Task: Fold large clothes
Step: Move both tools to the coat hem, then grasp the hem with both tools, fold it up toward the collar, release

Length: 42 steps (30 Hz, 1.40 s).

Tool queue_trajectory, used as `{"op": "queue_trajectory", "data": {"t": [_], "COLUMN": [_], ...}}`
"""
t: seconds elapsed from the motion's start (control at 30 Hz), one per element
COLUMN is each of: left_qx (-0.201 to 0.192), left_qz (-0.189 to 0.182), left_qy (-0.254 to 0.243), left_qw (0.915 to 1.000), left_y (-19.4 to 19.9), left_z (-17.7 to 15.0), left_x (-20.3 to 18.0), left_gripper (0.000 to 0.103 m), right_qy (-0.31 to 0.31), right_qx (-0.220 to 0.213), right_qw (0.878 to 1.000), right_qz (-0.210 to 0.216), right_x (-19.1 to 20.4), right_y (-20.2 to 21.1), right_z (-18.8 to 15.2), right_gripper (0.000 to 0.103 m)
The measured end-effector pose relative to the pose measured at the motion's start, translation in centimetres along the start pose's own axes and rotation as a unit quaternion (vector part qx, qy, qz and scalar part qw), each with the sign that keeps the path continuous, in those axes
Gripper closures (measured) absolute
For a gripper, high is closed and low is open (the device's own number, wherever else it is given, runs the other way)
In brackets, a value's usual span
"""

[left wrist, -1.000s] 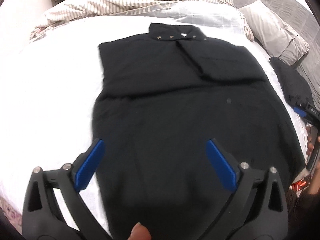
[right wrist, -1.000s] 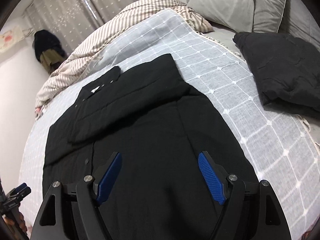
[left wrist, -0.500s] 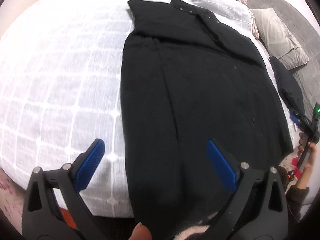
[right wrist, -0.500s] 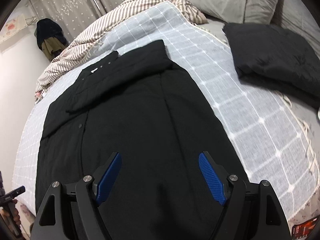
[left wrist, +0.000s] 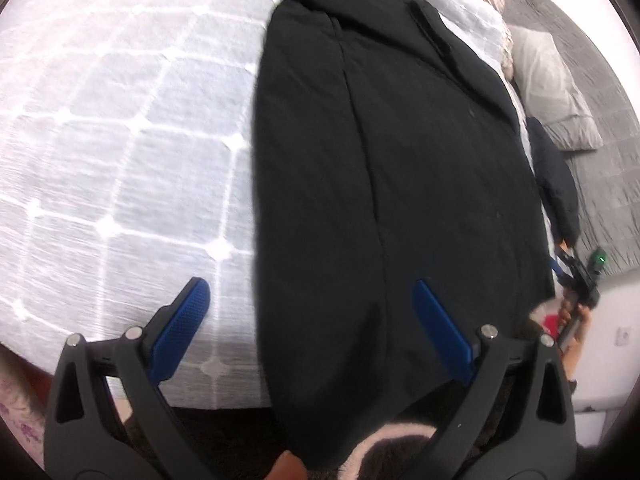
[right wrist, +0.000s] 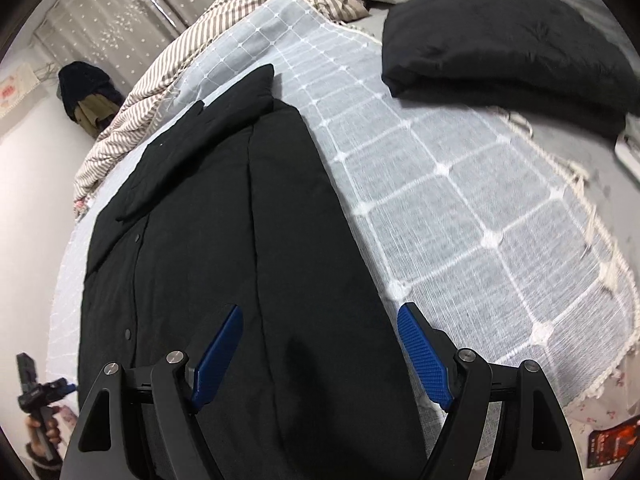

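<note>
Here, a long black button-front coat (left wrist: 392,168) lay flat on a white bedspread woven with a raised grid pattern (left wrist: 120,128), its sleeves folded in over the chest and its hem reaching the near edge of the bed. The left gripper (left wrist: 308,312), a black frame with blue textured pads, hung over the coat's lower left side with its jaws spread wide and nothing between the pads; one pad stood over bare bedspread, the other over black cloth. The right gripper (right wrist: 320,340), of the same make, hovered above the coat's lower right edge, likewise wide open and holding nothing, with its right pad over the bedspread just beside the coat's edge.

Farther up the bed, a second dark garment, folded into a thick black bundle (right wrist: 508,36), rested on a grey quilted cover near a pale grey pillow (left wrist: 548,84). A brown-and-cream striped blanket (right wrist: 192,64) lay bunched beyond the coat's collar. In the right wrist view, the left gripper showed small at the lower left corner, gripped by a hand (right wrist: 42,436).
</note>
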<state>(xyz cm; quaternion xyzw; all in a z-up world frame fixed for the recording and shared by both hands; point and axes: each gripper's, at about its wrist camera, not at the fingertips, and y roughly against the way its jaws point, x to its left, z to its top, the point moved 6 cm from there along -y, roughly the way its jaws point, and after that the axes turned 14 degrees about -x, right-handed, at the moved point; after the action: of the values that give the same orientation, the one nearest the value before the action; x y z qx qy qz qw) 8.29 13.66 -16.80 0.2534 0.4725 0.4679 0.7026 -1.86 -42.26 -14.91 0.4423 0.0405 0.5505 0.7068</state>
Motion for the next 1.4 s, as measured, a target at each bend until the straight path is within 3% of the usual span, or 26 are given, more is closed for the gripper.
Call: {"op": "queue_trajectory", "data": {"t": [0.2, 0.37, 0.53, 0.6, 0.73, 0.8, 0.9, 0.93, 0.97, 1.03, 1.2, 1.4], "left_qx": [0.049, 0.043, 0.022, 0.012, 0.004, -0.007, -0.019, -0.022, -0.028, -0.044, -0.112, -0.216], "left_qz": [-0.062, -0.093, -0.127, -0.149, -0.183, -0.176, -0.157, -0.154, -0.151, -0.164, -0.216, -0.246], "left_qy": [0.000, 0.023, 0.039, 0.061, 0.101, 0.102, 0.097, 0.097, 0.098, 0.116, 0.121, 0.081], "left_qw": [0.9969, 0.9945, 0.9909, 0.9869, 0.9780, 0.9791, 0.9826, 0.9831, 0.9833, 0.9787, 0.9623, 0.9415], "left_y": [-1.8, -1.8, -1.5, -1.4, -1.2, -1.1, -1.0, -0.9, -0.9, -0.3, 3.6, 9.8], "left_z": [-1.8, -2.4, -3.2, -3.4, -4.0, -3.9, -3.8, -3.8, -3.7, -3.2, -0.5, 3.4], "left_x": [-1.5, -1.8, -2.4, -2.9, -3.4, -3.2, -3.4, -3.3, -3.4, -3.4, -4.6, -8.4], "left_gripper": [0.002, 0.002, 0.002, 0.005, 0.023, 0.028, 0.048, 0.061, 0.077, 0.088, 0.093, 0.095], "right_qy": [-0.054, -0.140, -0.150, -0.144, -0.153, -0.156, -0.149, -0.150, -0.147, -0.137, -0.114, -0.111], "right_qx": [0.007, 0.020, 0.018, 0.023, 0.035, 0.042, 0.047, 0.049, 0.046, 0.037, -0.015, -0.071], "right_qw": [0.998, 0.983, 0.979, 0.980, 0.978, 0.977, 0.980, 0.980, 0.981, 0.982, 0.975, 0.949], "right_qz": [0.036, 0.114, 0.138, 0.138, 0.141, 0.142, 0.123, 0.121, 0.121, 0.121, 0.189, 0.288], "right_x": [-2.0, -2.9, -2.7, -2.1, -1.5, -1.4, -1.4, -1.3, -1.0, -0.3, 4.7, 10.1], "right_y": [-0.3, -0.9, -0.8, -0.6, -0.8, -1.1, -1.2, -1.0, -0.9, -0.2, 2.9, 7.2], "right_z": [-0.7, -1.6, -2.1, -2.5, -3.2, -3.5, -3.7, -3.7, -3.5, -3.1, -0.3, 3.5], "right_gripper": [0.022, 0.022, 0.024, 0.029, 0.049, 0.059, 0.077, 0.085, 0.088, 0.090, 0.094, 0.097]}}
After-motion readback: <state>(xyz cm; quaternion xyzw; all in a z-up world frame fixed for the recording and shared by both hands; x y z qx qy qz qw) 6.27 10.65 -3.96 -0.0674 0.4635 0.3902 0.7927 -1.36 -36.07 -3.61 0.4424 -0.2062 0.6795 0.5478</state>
